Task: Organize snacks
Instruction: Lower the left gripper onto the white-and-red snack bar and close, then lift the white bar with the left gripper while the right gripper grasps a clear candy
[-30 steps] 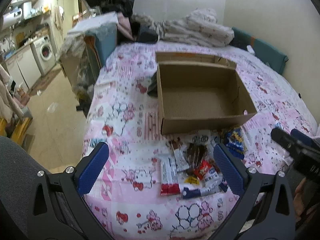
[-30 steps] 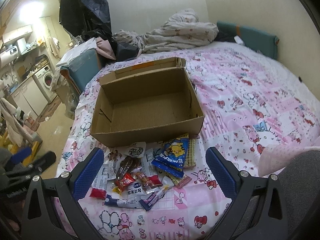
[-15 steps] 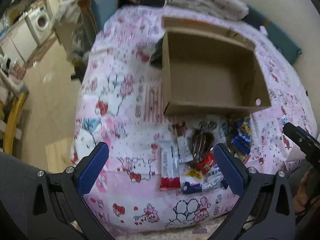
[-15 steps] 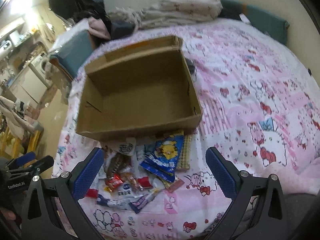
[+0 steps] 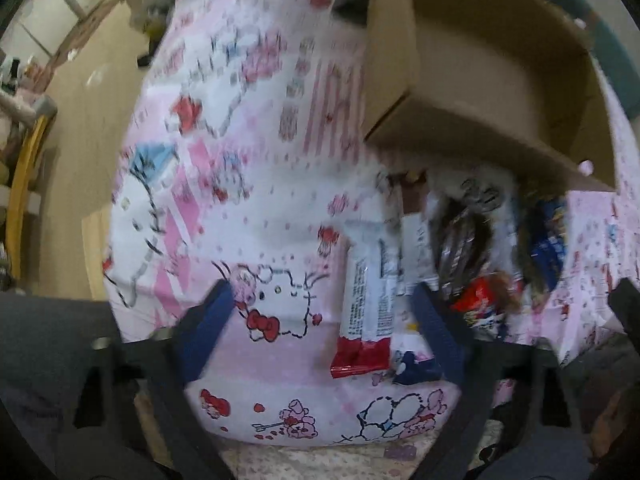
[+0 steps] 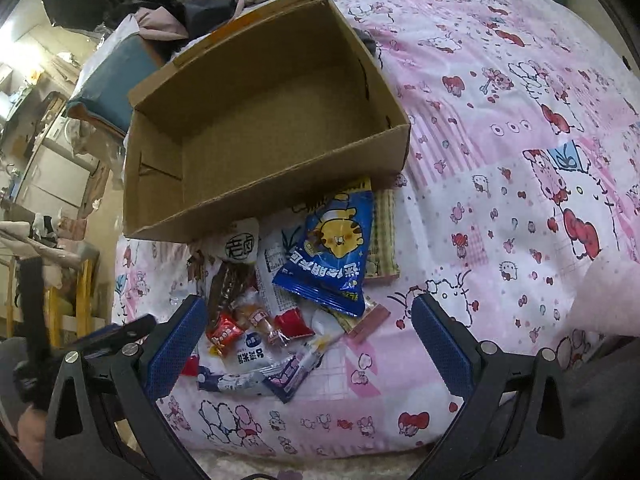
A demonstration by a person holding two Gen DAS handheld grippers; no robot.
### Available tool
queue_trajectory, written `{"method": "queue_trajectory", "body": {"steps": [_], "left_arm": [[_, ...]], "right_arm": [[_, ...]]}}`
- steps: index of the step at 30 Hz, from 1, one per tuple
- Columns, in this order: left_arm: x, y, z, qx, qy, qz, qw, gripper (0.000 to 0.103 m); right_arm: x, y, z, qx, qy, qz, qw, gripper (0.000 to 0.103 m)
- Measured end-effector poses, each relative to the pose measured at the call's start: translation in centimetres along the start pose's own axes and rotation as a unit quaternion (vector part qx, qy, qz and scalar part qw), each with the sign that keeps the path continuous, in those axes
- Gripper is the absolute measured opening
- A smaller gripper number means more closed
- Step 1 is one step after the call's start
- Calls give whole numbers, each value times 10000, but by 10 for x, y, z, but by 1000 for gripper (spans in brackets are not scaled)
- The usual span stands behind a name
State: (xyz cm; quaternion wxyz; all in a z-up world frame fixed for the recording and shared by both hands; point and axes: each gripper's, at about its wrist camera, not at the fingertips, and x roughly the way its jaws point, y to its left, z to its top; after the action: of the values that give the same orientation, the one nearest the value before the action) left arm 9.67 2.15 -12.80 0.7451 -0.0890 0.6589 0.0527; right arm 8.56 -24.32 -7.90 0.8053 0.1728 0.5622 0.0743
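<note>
The snacks lie in a loose heap on the pink patterned bed (image 6: pixel 500 128), just in front of the near wall of the empty cardboard box (image 6: pixel 260 112). The left tool (image 5: pixel 320 328) is spread wide and empty, low over the heap's left edge, with the long white bar with a red end (image 5: pixel 366 300) lying between its fingers. The right tool (image 6: pixel 304 344) is also spread and empty, hanging over the near side of the heap.

The step in hand looks like the left tool's first pick. The bar is the sensible target: it lies apart at the edge, so a pinch across its narrow width should lift it alone. Come down squarely, fingers either side, and close gently (the wrapper is slick and the bedding gives). The left view is blurred, so settle before closing. The blue tiger bag (image 6: pixel 332 248) overlaps others, so leave it for the right tool
</note>
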Motion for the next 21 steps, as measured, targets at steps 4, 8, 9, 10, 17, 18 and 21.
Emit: {"method": "queue_trajectory", "body": {"steps": [4,8,9,10,17,18,21], "left_arm": [[26,-13,-3,132,399,-55,9991,77],[37,-29,-5,435,405,130,9981,76],[37,-31,-4,471,396,161,9980,75],[37,-33,-4,504,383,176,9978,73],[37,-38,-7,606,508,174,9967,26],[34,-36,-9,564,541,122,9969,26],[22,-23,-12,412,565,-74,9975,26]], "right_arm": [[3,-4,2,136,20,64,9999,103],[7,-8,4,278,117,103,9995,103],[8,-9,5,296,134,115,9994,103],[9,-10,5,311,149,117,9993,103],[14,-13,7,400,242,140,9988,103],[16,-14,7,413,295,166,9986,103],[20,-10,7,326,416,321,9981,103]]}}
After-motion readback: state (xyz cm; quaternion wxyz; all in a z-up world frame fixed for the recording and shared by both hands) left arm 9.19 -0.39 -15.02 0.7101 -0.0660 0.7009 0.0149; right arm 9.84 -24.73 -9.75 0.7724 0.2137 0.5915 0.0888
